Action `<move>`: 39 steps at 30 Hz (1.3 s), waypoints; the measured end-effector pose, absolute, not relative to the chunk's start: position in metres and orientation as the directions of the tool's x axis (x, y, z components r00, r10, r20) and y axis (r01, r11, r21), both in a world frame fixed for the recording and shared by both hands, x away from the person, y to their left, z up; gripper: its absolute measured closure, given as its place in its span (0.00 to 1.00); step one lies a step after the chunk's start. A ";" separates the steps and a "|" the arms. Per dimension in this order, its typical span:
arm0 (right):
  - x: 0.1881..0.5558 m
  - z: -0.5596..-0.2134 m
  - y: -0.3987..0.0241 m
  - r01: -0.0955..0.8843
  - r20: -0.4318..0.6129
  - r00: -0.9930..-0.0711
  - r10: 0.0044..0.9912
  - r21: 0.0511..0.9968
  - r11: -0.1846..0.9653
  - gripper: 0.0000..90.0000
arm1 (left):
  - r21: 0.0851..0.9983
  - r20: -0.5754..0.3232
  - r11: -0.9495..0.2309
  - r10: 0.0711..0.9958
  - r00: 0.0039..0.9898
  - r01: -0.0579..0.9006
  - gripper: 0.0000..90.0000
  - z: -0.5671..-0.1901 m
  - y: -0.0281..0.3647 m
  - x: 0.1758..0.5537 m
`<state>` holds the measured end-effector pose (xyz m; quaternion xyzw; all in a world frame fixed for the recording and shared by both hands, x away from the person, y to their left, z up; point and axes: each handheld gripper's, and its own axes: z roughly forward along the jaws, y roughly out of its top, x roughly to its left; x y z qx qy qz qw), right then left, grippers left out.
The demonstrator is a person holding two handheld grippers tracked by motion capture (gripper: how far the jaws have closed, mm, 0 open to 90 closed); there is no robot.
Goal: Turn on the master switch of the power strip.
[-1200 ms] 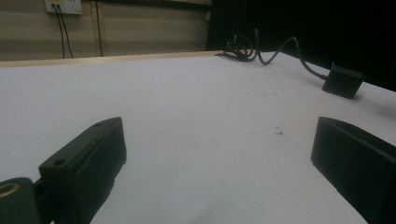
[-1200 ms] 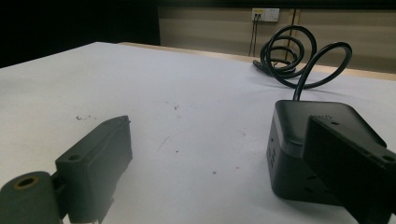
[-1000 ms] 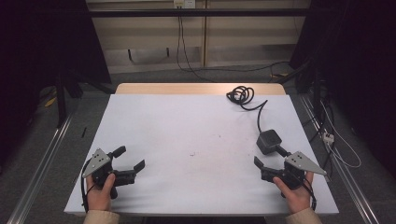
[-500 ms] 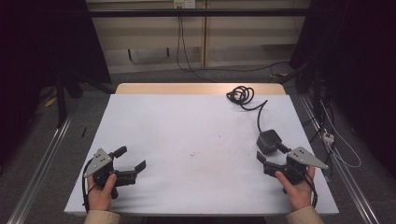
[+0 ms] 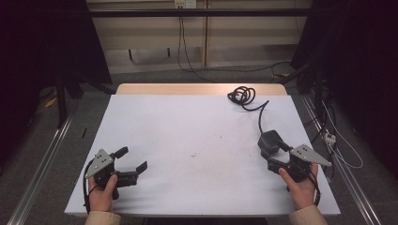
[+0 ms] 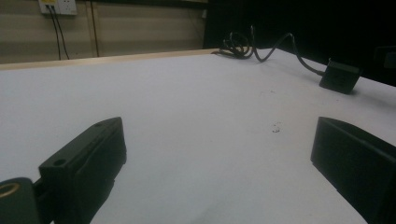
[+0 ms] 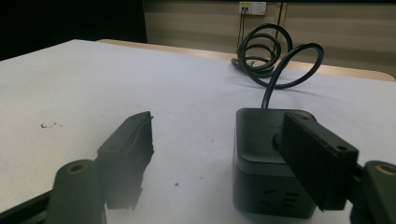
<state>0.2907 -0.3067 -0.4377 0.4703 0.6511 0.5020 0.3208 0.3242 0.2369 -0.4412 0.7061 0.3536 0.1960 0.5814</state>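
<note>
The wide white table top (image 5: 197, 136) is matte and bare across its middle, marked by a few small dark specks (image 5: 193, 154) near the centre, and a strip of pale wooden edge (image 5: 187, 89) shows along its far side. A black cube-shaped power adapter (image 5: 270, 141) sits on the right half of the surface, its black cable (image 5: 244, 96) running back to a loose coil near the far right edge.

The left gripper (image 5: 131, 162) rests low at the near left corner, held by the left hand (image 5: 101, 190), jaws spread wide with bare table between them. The right gripper (image 5: 274, 155) is held by the right hand (image 5: 298, 185) at the near right, jaws parted and gripping nothing; in the right gripper view one jaw stands just in front of the adapter, and contact cannot be judged.

Beyond the table is a beige panelled wall (image 5: 197, 37) with a white wall socket (image 5: 185, 3) and hanging leads. Grey floor (image 5: 47, 122), metal rails and dark surroundings flank both sides.
</note>
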 end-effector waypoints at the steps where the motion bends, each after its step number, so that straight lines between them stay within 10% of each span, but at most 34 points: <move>1: 0.291 -0.437 -0.307 0.291 0.057 -0.350 0.935 0.955 0.051 0.31 | 0.960 -0.136 -0.071 0.726 0.674 0.271 0.03 -0.441 0.236 0.324; 39: 0.308 -0.432 -0.323 0.312 0.045 -0.316 0.948 0.948 0.060 0.74 | 0.961 -0.133 -0.072 0.725 0.676 0.267 0.03 -0.441 0.236 0.324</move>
